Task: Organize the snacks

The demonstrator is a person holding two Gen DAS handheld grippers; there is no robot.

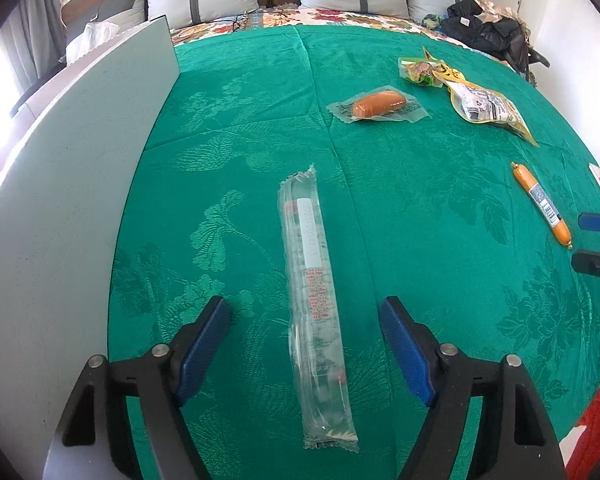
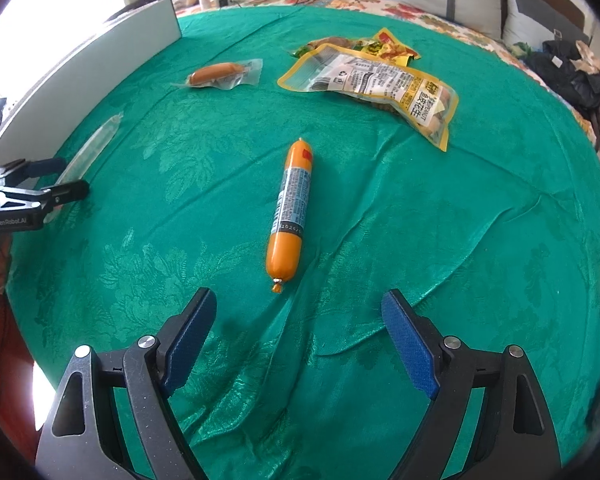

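A long clear snack packet (image 1: 304,240) with red print lies lengthwise on the green cloth (image 1: 420,200). My left gripper (image 1: 306,312) straddles its near half, jaws open, pads clear of the wrapper on both sides. In the right wrist view the left gripper (image 2: 70,176) sits over the clear packet (image 2: 92,148) beside the white panel. An orange sausage stick (image 2: 290,208) lies just ahead of my right gripper (image 2: 299,300), which stands open and empty. The right gripper (image 1: 588,242) also shows at the left wrist view's right edge, next to the orange sausage stick (image 1: 542,204).
A tall white panel (image 1: 80,160) borders the cloth on the left. Farther back lie a vacuum-packed sausage (image 1: 378,105), a yellow snack bag (image 1: 486,106) and a small green-yellow pack (image 1: 420,70). Pillows and dark clothes (image 1: 484,28) sit beyond the cloth.
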